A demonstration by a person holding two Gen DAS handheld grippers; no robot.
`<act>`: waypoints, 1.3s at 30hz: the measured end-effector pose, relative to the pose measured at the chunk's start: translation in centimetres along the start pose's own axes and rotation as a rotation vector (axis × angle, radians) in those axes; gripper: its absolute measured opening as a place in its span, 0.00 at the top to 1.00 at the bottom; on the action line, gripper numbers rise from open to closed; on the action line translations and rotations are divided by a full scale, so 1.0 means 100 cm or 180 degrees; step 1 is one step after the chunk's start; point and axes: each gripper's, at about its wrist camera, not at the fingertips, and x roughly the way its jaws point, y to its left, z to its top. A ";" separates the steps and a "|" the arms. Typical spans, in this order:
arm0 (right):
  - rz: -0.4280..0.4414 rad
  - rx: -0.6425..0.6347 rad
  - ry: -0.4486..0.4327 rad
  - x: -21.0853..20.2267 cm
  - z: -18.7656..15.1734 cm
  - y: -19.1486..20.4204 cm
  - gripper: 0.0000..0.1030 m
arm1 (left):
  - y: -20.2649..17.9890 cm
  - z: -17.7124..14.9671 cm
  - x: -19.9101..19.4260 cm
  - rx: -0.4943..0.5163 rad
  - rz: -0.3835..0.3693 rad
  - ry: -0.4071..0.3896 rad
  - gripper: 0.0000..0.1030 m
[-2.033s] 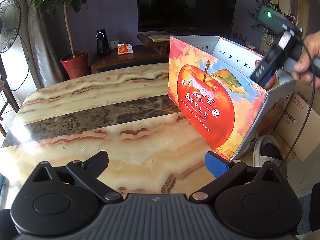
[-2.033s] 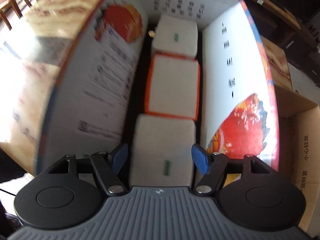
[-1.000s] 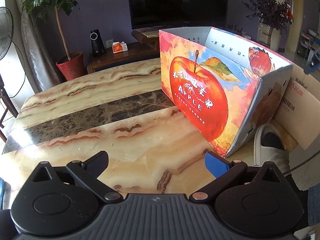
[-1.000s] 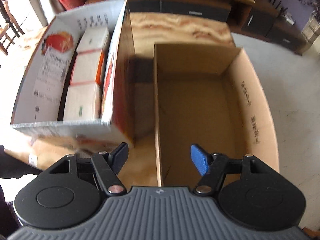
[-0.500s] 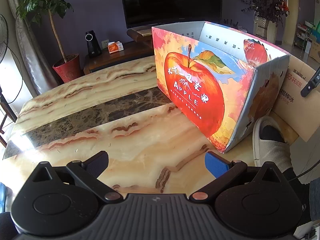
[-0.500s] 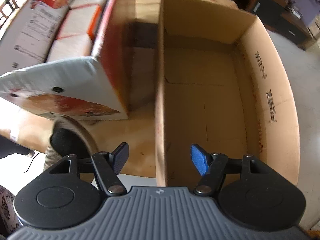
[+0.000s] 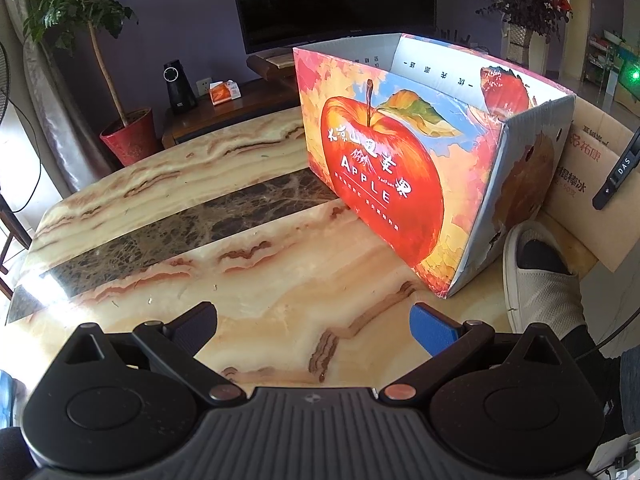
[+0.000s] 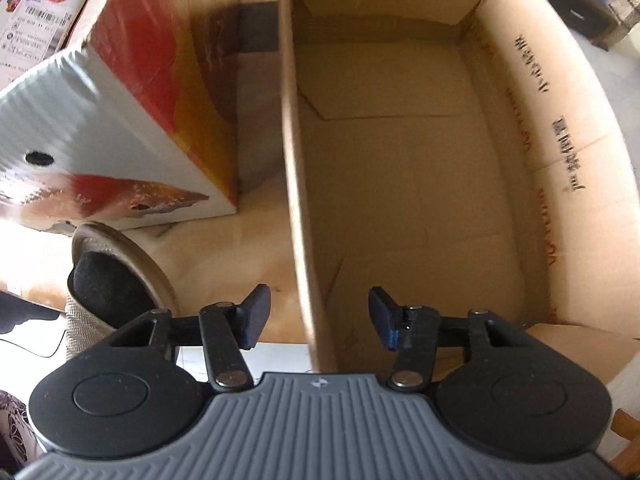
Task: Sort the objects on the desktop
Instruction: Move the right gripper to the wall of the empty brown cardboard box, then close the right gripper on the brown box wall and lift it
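Note:
My left gripper [image 7: 314,326] hovers open and empty over the marble table [image 7: 240,260]. The colourful apple box [image 7: 380,184] stands open-topped at the table's right, and its contents are hidden from here. A grey slipper [image 7: 540,292] with something black inside lies at the box's near corner. In the right wrist view, my right gripper [image 8: 318,316] is open and straddles the near end of the left wall of an empty brown cardboard box [image 8: 560,140]. Neither pad touches that wall. The apple box [image 8: 120,128] and the slipper [image 8: 140,256] lie to its left.
The brown box [image 7: 588,148] stands just right of the apple box, with a narrow strip of table between them. Part of the right gripper's body [image 7: 618,170] shows at the frame's right edge. Behind the table are a TV stand [image 7: 224,112], a potted plant [image 7: 128,136] and a television.
My right gripper left the apple box, swung right over the brown box and dropped onto its left wall, jaws narrowing slightly. The left gripper drifted a little and stayed open.

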 end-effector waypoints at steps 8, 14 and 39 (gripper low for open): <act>0.0108 0.0153 -0.0058 0.006 -0.003 -0.010 0.83 | -0.003 0.000 0.002 0.0040 0.0003 0.0019 0.01; 0.0149 0.0132 -0.0169 0.003 -0.006 -0.010 0.86 | -0.005 -0.001 0.003 0.0071 0.0005 0.0034 0.01; 0.1141 0.1469 -0.1789 -0.168 0.019 -0.087 0.80 | -0.004 -0.001 0.000 0.0066 -0.0003 -0.0010 0.01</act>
